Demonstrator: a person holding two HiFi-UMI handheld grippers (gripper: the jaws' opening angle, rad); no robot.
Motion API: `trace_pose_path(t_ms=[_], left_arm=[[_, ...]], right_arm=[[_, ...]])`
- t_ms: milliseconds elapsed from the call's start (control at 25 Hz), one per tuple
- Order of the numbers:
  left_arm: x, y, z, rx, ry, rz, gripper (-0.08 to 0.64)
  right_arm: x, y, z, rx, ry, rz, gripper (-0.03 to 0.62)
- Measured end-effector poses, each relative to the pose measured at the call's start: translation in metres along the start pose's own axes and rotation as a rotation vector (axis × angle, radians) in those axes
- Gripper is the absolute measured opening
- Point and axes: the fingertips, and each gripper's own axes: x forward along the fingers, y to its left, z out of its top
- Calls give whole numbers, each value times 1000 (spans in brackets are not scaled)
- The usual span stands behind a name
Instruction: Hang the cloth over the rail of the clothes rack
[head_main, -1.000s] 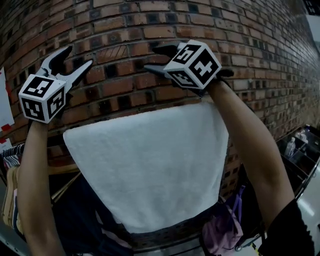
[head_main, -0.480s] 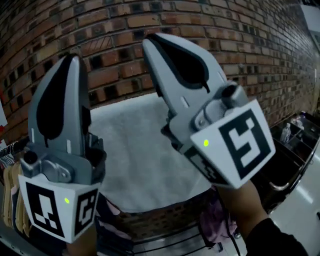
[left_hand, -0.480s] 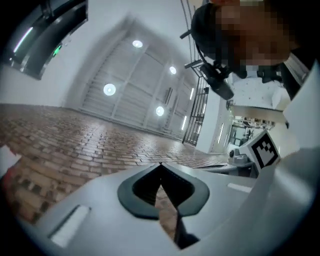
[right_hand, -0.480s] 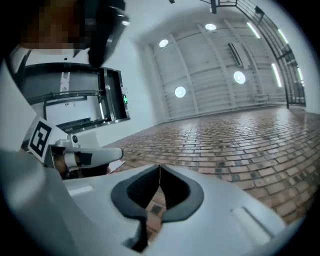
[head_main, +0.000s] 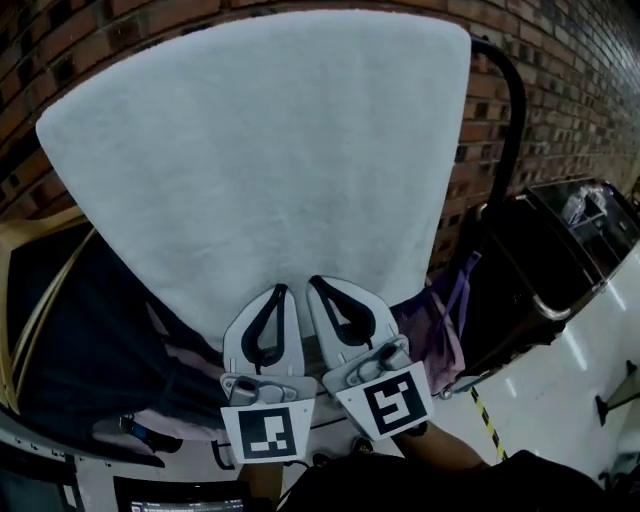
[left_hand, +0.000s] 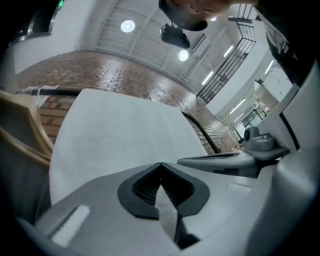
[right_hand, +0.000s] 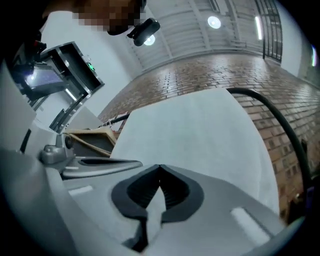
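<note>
A: White terry cloth is seen draped over the black rail, filling the head view from 9 to 2 o'clock. How is it expected to handle?

B: Soft, light and limp, it is judged; a hem corner would best be pinched. The left gripper and right gripper are closed on nothing, at 6 o'clock by the hem.
</note>
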Motion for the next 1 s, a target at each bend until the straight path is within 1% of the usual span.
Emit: trace_pose_path(t_ms=[40,80,160,240,400,560,680,840,1000], left_arm=[[-5,-1,-18,-36,44,4,8],[-9,-2,-31,-70,68,10,8],[-17,-5,-43,-97,83,18,8],[-21,-12,-49,-90,93,15,8],[-21,-20,-49,-98,96,4,8],[-17,-25,-46,-87,93,3,8],[-15,-27,-45,-108,95,16,8],[-15,-28,-45,-93,105,10,8],[-11,-27,-49,-112,108,5,8]], right_arm=[[-5,5,-12,10,31,7,5],[-11,10,-22,15,57,16,5],[-21,17,-39,20,105,28,5],[-26,17,-47,37,131,28,5],[-28,15,-48,39,128,23,5],[-31,11,-51,58,131,2,5],[-33,5,-52,50,134,-16,5],[-33,0,-55,40,142,-25,5],[-30,0,-57,22,142,-30,5]])
